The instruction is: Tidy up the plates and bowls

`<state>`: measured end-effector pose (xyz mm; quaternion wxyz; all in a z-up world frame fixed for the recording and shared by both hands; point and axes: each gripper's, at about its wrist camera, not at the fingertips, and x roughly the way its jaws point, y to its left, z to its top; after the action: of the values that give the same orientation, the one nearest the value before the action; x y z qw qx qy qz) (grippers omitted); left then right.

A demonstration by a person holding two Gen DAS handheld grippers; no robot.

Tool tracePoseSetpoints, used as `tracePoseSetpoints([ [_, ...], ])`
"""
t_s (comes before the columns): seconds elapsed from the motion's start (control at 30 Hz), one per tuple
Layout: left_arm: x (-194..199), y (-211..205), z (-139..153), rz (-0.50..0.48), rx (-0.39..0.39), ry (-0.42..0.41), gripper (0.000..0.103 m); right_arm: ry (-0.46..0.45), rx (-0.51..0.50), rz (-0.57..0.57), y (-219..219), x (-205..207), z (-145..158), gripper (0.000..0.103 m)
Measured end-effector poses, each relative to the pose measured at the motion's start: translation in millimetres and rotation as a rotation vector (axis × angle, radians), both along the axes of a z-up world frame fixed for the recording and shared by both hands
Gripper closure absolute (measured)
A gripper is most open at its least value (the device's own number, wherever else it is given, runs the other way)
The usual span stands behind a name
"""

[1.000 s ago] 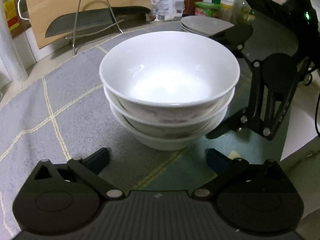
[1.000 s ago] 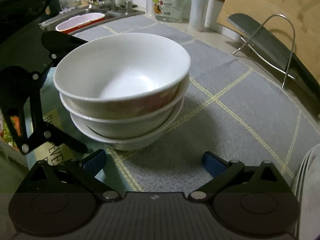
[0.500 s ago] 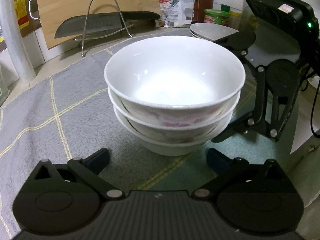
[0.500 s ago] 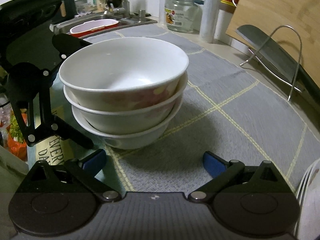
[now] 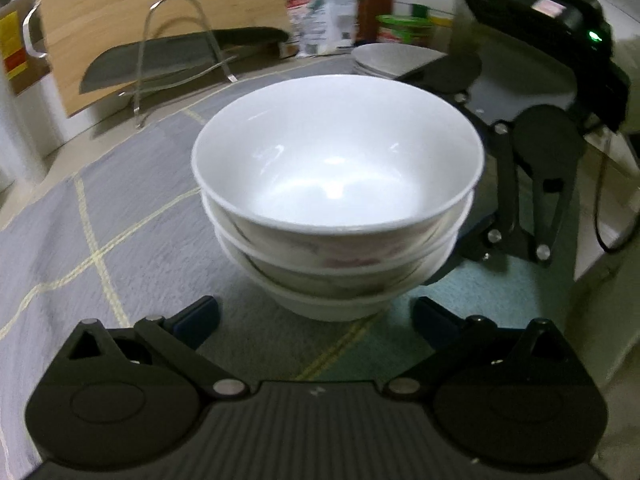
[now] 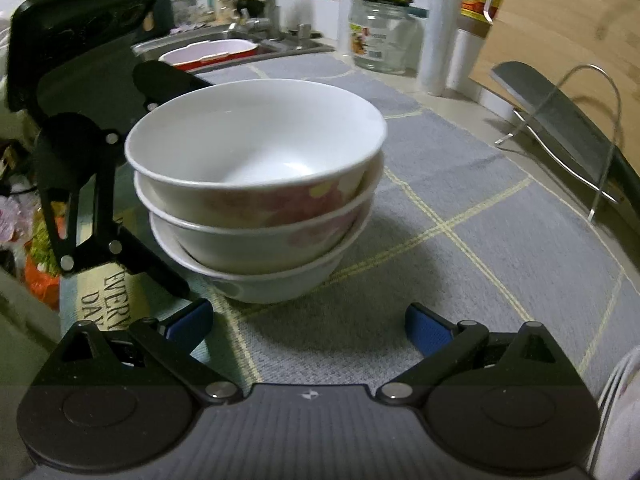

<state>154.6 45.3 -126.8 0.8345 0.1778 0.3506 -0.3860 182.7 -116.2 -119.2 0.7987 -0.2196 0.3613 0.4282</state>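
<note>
Three white bowls with pink flowers stand nested in a stack (image 5: 338, 200) (image 6: 256, 188) on a grey checked mat (image 5: 100, 220) (image 6: 500, 240). My left gripper (image 5: 316, 316) sits open just in front of the stack, nothing between its blue-padded fingers. My right gripper (image 6: 308, 320) is open too, facing the stack from the other side. Each gripper shows in the other's view: the right one (image 5: 532, 184), the left one (image 6: 88, 184). A stack of white plates (image 5: 394, 58) rests behind the bowls, its edge (image 6: 618, 400) at the right wrist view's lower right.
A wooden cutting board (image 5: 152, 12) leans on the wall behind a wire rack (image 5: 176, 52) that carries a cleaver (image 5: 180, 54). A glass jar (image 6: 380, 36), a sink with a red-rimmed basin (image 6: 208, 52), and bottles and packets (image 5: 328, 20) line the counter's back.
Both grippers have drawn back a little and risen, so the bowl stack sits slightly farther and lower in each view. The bowls have not moved.
</note>
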Motion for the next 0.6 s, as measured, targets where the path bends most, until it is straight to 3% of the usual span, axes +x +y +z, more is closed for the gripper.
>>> tracePoseSetpoints([
  [0.37, 11, 6, 11, -0.198, -0.033, 0.020, 0.008, 0.036, -0.029, 0.131, 16, 9, 19, 0.000],
  [0.43, 14, 7, 13, -0.218, -0.039, 0.028, 0.015, 0.054, -0.023, 0.137, 18, 12, 22, 0.002],
  [0.6, 19, 9, 13, -0.258, -0.038, 0.041, 0.018, 0.075, -0.024, 0.151, 22, 14, 27, 0.009],
])
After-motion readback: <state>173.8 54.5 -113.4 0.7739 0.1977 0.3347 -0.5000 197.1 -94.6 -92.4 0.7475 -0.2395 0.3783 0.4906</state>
